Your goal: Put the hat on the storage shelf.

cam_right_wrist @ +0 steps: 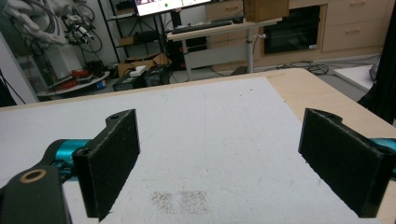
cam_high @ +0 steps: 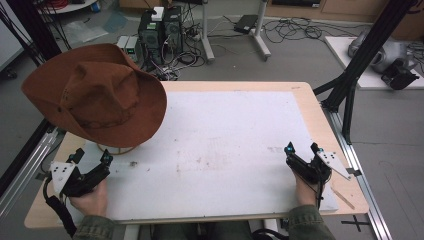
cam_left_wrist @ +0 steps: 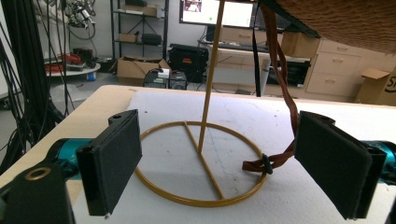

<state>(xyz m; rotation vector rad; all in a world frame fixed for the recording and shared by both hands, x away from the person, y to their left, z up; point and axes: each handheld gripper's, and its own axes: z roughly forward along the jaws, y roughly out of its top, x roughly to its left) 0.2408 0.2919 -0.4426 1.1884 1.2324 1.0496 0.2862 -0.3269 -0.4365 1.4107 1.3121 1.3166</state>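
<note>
Hat first: we see a brown wide-brimmed hat perched on a thin gold wire stand at the near-left part of the desk, its crown tilted toward the left edge and its brim overhanging the white mat that covers most of the desktop. In our left claw view the stand is a ring base with a crossbar and a slim upright post, and a brown leather chin strap hangs from the hat down to the ring, where its knotted end rests on the mat against the wire. Our left claw sits just in front of that base, released, its two padded jaws spread wide to either side of the ring without touching it. Our right claw rests well apart near the right edge of the mat, likewise released and gripping nothing; a faint brownish smudge marks the mat just ahead of it. Nothing lies between the left claw and the stand. Beyond the desk we make out computer towers with tangled cables on the floor, cardboard boxes, drawers and a monitor whose screen is too small for us to read
</note>
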